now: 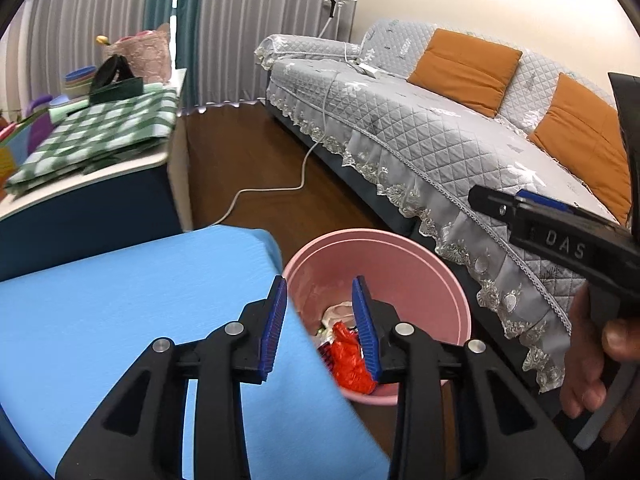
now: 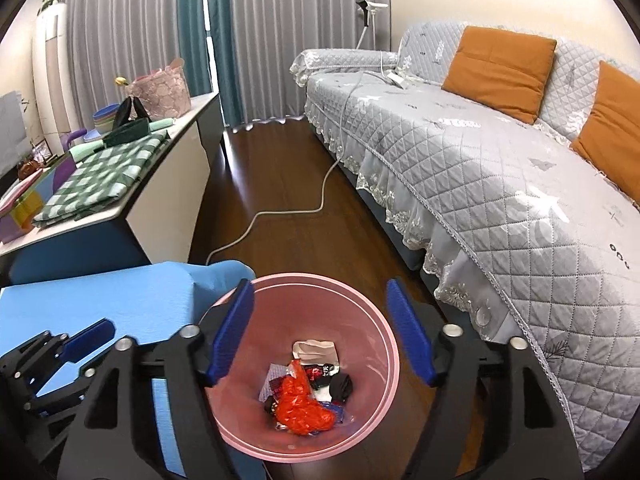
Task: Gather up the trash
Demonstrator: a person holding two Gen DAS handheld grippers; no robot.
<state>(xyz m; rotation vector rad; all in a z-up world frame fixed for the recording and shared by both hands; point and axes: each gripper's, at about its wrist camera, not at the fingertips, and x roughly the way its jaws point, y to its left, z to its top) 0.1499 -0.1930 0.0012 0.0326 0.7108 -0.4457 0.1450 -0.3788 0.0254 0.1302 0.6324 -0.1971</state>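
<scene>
Blue fingers (image 2: 236,332) above binned trash (image 2: 306,400)

floor (image 2: 288,184): wood | on it: pink bin (image 2: 384,344), white cable (image 2: 280,216), blue-topped table (image 1: 120,300), sofa (image 2: 500,184)

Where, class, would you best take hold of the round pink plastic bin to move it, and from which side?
Grip the round pink plastic bin by its thin rim, coming down from above with one finger inside and one outside. It stands upright and open-topped, its wall too wide to span. Take the sofa-side rim; the blue table crowds the other.
</scene>
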